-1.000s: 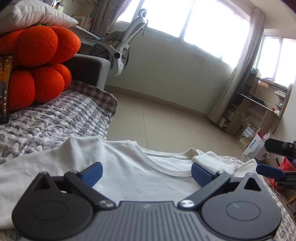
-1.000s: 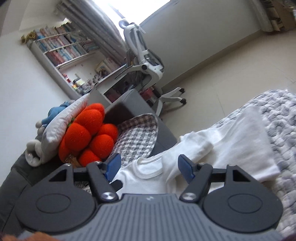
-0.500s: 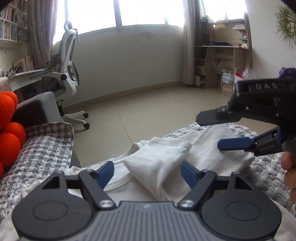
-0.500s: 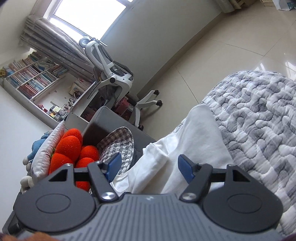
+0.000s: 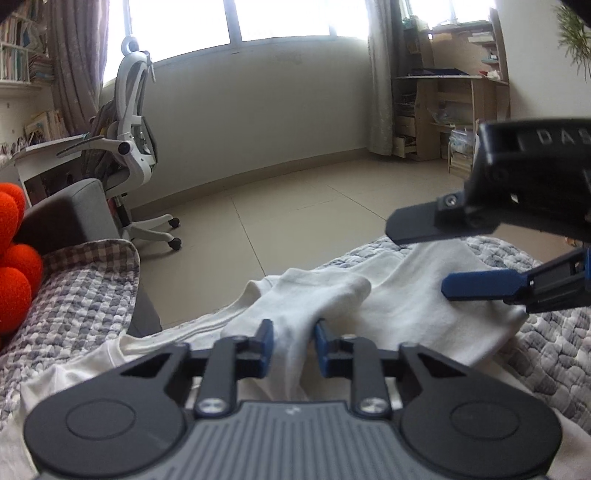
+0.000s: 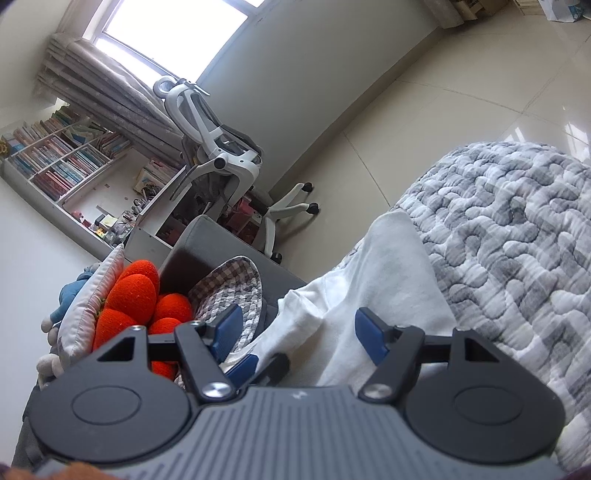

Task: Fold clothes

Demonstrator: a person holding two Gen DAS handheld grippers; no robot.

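Covering the lower half of the frame, a grey quilted blanket [image 5: 546,354] carries the white shirt [image 5: 399,314] at bottom centre, where the left gripper [image 5: 291,347] is closing its jaws on a raised fold, while the right gripper [image 5: 439,254] at the right edge hangs above it, jaws apart and empty.

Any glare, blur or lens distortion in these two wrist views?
Left wrist: windows blown out white, wall line bowed by the fisheye, white shirt sharp. Right wrist: window overexposed, frame tilted, dark vignette in corners, quilt crisp.
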